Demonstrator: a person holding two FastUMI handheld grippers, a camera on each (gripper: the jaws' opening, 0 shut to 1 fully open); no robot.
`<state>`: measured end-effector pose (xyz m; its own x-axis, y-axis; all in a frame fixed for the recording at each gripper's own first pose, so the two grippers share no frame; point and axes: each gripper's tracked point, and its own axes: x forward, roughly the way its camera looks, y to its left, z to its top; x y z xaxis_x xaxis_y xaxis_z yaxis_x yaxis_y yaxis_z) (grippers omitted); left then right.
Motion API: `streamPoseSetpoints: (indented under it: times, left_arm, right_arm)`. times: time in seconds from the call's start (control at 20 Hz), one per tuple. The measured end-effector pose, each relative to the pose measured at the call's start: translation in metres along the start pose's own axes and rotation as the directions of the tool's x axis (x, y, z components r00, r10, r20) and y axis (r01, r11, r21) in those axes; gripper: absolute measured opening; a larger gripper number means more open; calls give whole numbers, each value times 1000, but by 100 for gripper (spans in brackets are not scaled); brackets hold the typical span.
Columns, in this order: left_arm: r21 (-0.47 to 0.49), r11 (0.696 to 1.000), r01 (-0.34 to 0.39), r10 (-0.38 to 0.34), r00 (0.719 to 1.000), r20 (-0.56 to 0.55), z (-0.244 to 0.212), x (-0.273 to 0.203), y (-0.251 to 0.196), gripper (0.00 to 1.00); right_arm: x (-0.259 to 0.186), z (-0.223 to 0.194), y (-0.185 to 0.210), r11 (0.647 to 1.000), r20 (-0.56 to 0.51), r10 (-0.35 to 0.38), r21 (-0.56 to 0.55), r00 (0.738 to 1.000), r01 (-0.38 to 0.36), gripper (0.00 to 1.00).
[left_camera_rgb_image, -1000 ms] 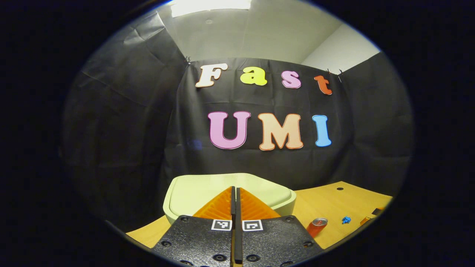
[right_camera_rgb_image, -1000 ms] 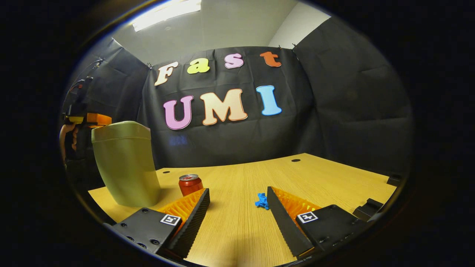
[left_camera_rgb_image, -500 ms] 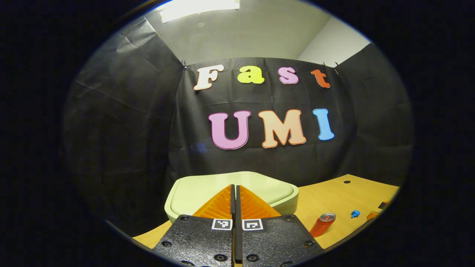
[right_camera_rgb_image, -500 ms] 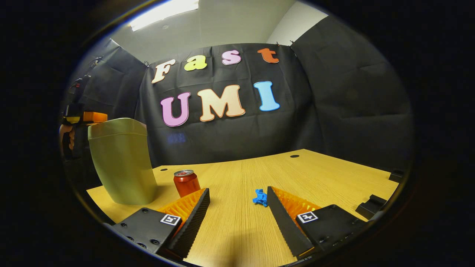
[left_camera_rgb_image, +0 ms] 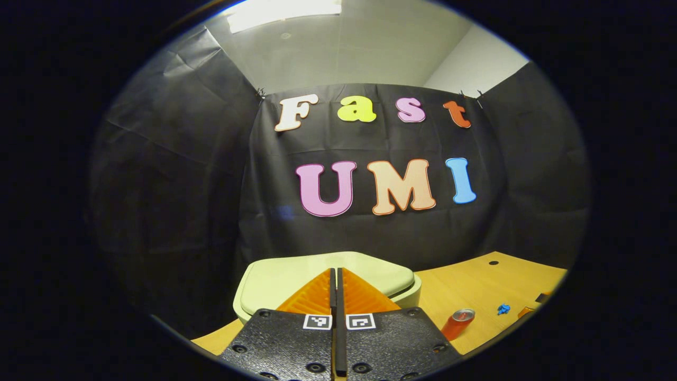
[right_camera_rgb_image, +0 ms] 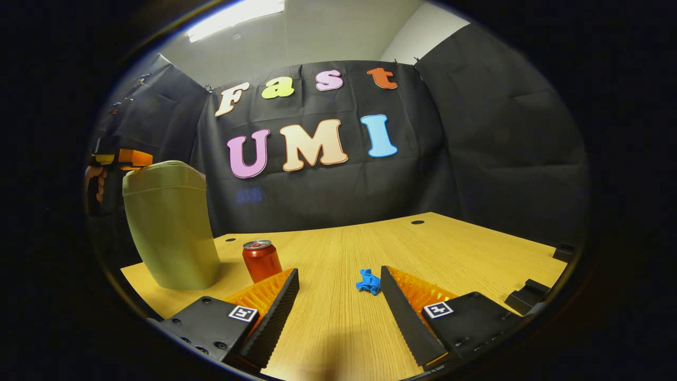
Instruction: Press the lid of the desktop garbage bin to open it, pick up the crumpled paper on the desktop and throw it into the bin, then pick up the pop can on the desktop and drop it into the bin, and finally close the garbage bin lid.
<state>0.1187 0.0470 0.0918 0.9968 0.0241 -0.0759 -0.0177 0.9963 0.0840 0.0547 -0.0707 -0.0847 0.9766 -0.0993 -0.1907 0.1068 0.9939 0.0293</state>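
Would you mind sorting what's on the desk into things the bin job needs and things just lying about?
Belongs to the job:
- garbage bin, lid shut
- crumpled paper
- pop can
- left gripper, right gripper

Just lying about:
- black blocks at the desk's edge

- garbage bin [right_camera_rgb_image: 169,227]: pale green, plain, lid [left_camera_rgb_image: 322,275] the same
- pop can [right_camera_rgb_image: 261,260]: red with silver top
- crumpled paper [right_camera_rgb_image: 368,281]: bright blue
- desktop [right_camera_rgb_image: 423,248]: light wood grain, yellow-tan

Bare worktop [right_camera_rgb_image: 449,238] lay open right of the crumpled paper [right_camera_rgb_image: 368,281]; pop can [right_camera_rgb_image: 261,260] and bin [right_camera_rgb_image: 169,227] (tall) crowded the left.
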Motion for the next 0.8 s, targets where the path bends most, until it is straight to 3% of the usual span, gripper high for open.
streamPoseSetpoints:
  times: [0.35,0.8]
  left_arm:
    - [20,999,50,-51,996,69,32,-12,-22,0]
    - [-53,988,145,-143,989,34,11,-43,-56,0]
  right_arm:
    - [4,1,5,1000,2,15,0,1000,-15,98]
    - [0,0,3,1000,6,19,-10,1000,-19,98]
